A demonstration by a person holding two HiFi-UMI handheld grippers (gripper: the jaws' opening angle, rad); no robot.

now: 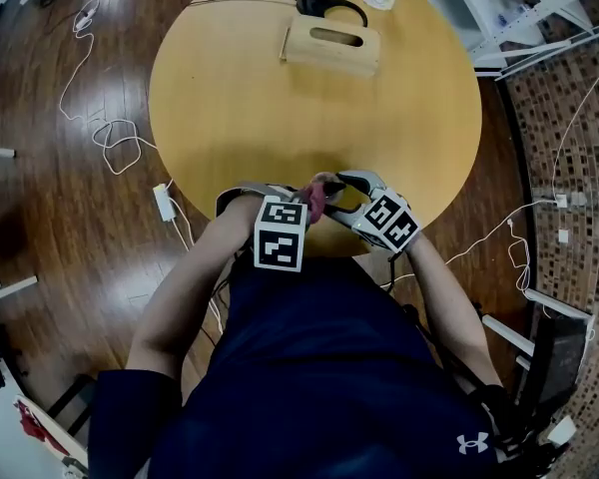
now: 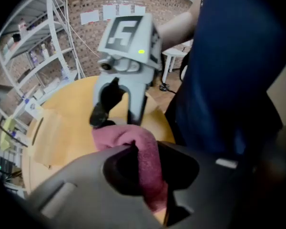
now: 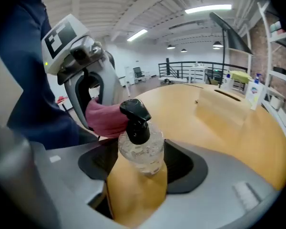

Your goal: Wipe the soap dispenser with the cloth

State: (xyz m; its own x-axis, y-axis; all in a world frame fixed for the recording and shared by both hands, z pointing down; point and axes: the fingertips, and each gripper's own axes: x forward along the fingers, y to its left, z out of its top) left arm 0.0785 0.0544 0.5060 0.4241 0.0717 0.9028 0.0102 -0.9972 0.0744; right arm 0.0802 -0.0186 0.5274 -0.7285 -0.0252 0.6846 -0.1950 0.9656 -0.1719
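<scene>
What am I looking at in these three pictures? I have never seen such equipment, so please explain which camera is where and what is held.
No robot here: a person holds a two-jaw gripper in each hand. The head view looks down from the person's head onto a round wooden table, with a wooden box at its far side. The other two cameras ride on the grippers, looking along their jaws. The left gripper is closed on a pink cloth. The right gripper grips a clear soap dispenser with a black pump.
</scene>
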